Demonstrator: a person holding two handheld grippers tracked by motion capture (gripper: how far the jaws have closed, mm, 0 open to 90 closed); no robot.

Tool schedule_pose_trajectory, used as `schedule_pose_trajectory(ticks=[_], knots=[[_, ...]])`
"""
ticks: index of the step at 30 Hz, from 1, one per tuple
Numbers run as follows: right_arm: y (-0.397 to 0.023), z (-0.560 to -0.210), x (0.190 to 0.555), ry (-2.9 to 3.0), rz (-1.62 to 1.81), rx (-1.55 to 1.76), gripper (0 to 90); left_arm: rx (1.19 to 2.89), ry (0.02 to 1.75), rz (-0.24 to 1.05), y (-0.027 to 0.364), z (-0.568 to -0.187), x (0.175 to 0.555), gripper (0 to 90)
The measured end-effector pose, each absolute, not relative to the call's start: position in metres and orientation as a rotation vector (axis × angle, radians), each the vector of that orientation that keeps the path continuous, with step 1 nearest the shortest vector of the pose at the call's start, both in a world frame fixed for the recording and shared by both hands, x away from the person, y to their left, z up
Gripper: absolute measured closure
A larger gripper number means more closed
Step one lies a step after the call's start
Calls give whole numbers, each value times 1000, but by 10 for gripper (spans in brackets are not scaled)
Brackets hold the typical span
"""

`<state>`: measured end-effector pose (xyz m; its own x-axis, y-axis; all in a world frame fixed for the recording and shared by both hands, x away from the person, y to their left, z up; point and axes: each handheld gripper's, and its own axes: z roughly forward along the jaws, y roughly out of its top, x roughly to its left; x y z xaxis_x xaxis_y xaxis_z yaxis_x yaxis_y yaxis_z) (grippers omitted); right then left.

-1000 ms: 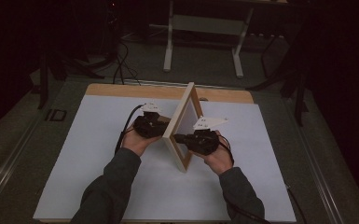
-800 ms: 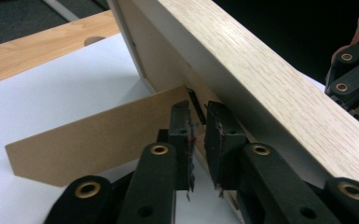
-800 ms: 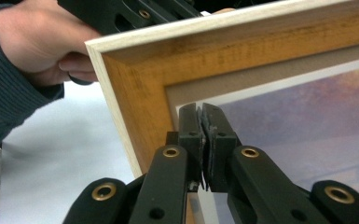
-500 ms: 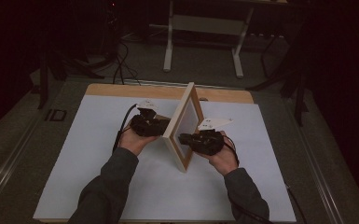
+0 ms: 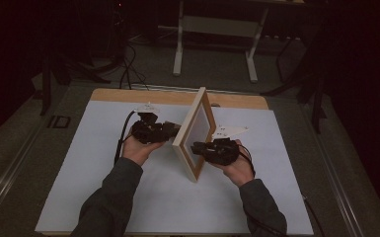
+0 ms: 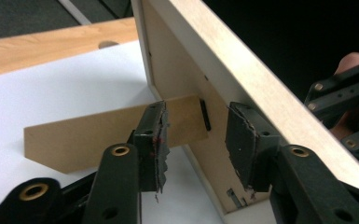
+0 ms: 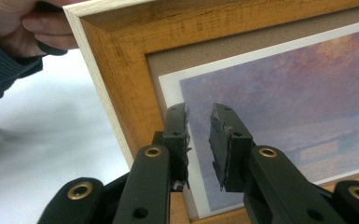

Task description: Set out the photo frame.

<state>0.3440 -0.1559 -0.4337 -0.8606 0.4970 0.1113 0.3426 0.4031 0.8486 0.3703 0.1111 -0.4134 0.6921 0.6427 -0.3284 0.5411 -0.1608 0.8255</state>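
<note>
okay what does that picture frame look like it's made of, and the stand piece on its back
The picture frame looks like wood: visible grain, an amber-stained face, and a paler, plainer outer edge. It could be a veneer or printed finish. The stand piece looks like brown fibreboard or stiff card: flat, matte, uniform, with no grain. The back panel appears to be similar tan board.

Dim room, light falling mostly on the table (image 5: pixel 128 96), its wooden edge bare at 12 o'clock beyond a white sheet (image 5: pixel 94 163). Grey floor (image 5: pixel 217 64) around it, dark at the sides. At 12 o'clock a pale metal stand (image 5: pixel 217 24) on two feet. At 10 o'clock black cables (image 5: pixel 128 69) and dark legs (image 5: pixel 47 84). Black at 3 o'clock.
</note>
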Motion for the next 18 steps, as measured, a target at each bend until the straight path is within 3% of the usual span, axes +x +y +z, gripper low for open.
schedule_pose_trajectory(ticks=[18], knots=[[-164,-437,345,2477,1439,797,728,1763,945,129,114,-387,356,395]])
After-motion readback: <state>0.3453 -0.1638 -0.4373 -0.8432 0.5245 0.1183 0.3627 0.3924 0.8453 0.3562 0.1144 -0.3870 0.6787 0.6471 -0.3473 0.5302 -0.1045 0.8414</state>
